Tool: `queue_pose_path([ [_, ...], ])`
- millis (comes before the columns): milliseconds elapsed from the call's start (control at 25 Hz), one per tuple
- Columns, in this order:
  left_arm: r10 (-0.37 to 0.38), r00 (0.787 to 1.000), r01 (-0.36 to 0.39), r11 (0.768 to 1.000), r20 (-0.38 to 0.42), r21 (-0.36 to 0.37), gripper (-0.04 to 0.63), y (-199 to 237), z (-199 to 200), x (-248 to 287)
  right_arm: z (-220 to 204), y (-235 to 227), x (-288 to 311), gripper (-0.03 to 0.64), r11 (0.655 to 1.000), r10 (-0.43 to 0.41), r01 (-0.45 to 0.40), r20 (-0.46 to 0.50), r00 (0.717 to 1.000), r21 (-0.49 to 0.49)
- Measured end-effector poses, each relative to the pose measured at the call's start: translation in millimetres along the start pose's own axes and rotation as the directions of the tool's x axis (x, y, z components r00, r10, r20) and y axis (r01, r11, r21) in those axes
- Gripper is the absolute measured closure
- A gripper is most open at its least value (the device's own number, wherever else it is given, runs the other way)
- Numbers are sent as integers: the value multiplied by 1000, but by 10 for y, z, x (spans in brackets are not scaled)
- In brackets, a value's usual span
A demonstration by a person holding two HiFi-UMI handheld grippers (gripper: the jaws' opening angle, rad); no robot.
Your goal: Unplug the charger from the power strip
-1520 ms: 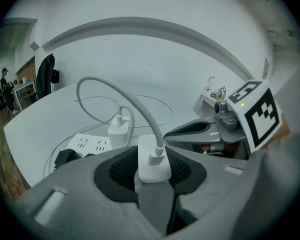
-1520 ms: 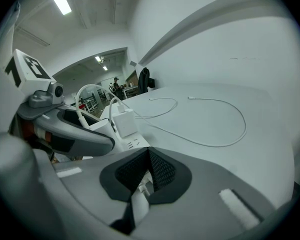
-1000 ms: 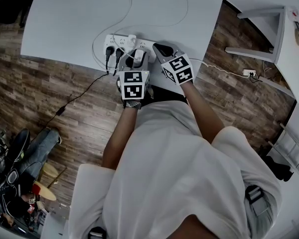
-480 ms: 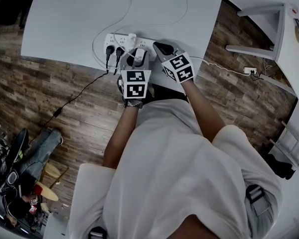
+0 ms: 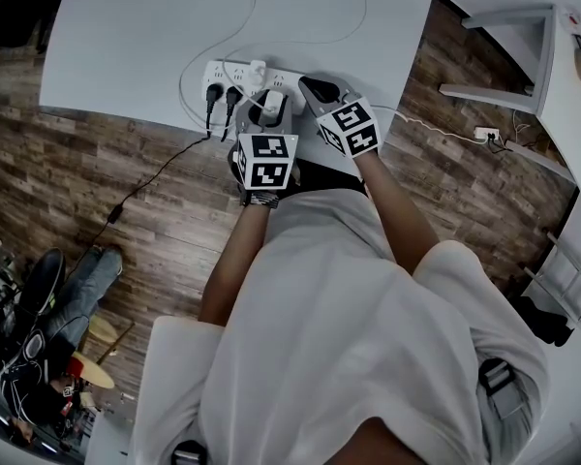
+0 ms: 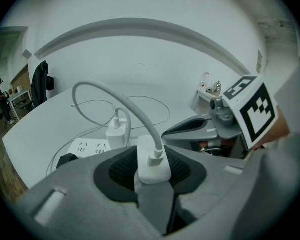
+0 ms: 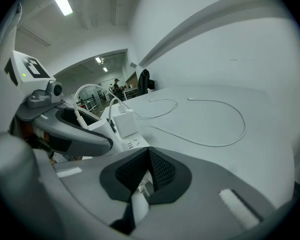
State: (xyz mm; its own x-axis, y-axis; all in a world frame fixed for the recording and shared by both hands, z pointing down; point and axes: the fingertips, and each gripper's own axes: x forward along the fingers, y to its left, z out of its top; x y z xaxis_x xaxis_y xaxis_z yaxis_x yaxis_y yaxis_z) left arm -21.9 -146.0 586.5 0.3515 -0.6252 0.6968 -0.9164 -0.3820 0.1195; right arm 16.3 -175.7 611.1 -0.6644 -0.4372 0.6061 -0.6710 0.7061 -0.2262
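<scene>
A white power strip point(image 5: 234, 72) lies near the front edge of the white table point(image 5: 126, 37). My left gripper point(image 5: 267, 100) is shut on a small white charger point(image 6: 151, 156) with its white cable arching up from it. The charger sits just in front of the strip point(image 6: 86, 147) and looks apart from it; its prongs are hidden. A second white charger point(image 6: 117, 133) stays plugged in. My right gripper point(image 5: 310, 87) is shut, its tips down at the strip's right end point(image 7: 132, 144). Its pads point(image 7: 157, 170) meet at the front.
Two black plugs point(image 5: 219, 98) sit in the strip's left end, their cords dropping to the wooden floor. A loose white cable point(image 5: 300, 45) loops across the table. The strip's cord runs right to a floor socket point(image 5: 484, 141). A white shelf point(image 5: 523, 66) stands right.
The left gripper has rolled slightly with the charger still in its jaws. Both grippers stay in the same place by the strip.
</scene>
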Motion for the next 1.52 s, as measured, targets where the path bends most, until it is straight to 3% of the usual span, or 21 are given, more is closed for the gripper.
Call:
queue_pose_path([
  [120, -6, 1000, 6, 1000, 1, -18, 451, 2, 1, -3, -2, 1, -6, 615, 1000, 0, 0, 1, 1000, 1],
  [320, -51, 998, 56, 987, 38, -149, 449, 29, 0, 5, -10, -34, -4, 615, 1000, 2, -2, 2, 1000, 5],
  [680, 13, 1000, -12, 1000, 11, -17, 451, -8, 14, -19, 2, -10, -12, 615, 1000, -3, 3, 10, 1000, 6],
  [800, 15, 1000, -14, 999, 18, -32, 451, 9, 10, -25, 9, -5, -4, 615, 1000, -2, 2, 12, 1000, 7],
  [1000, -18, 999, 23, 990, 35, -138, 451, 53, -4, -24, 6, -21, -2, 615, 1000, -6, 6, 17, 1000, 4],
  [1200, 2, 1000, 0, 997, 30, -71, 451, 50, 22, -37, 19, -21, 11, 615, 1000, -13, 13, 21, 1000, 1],
  [1360, 2, 1000, -1, 998, 19, -58, 451, 36, 22, -42, 13, -21, 3, 615, 1000, -16, 16, 23, 1000, 1],
  [1520, -10, 998, 11, 1000, 60, -1, 451, -35, 186, -162, 25, -15, 5, 615, 1000, -13, 13, 27, 1000, 1],
])
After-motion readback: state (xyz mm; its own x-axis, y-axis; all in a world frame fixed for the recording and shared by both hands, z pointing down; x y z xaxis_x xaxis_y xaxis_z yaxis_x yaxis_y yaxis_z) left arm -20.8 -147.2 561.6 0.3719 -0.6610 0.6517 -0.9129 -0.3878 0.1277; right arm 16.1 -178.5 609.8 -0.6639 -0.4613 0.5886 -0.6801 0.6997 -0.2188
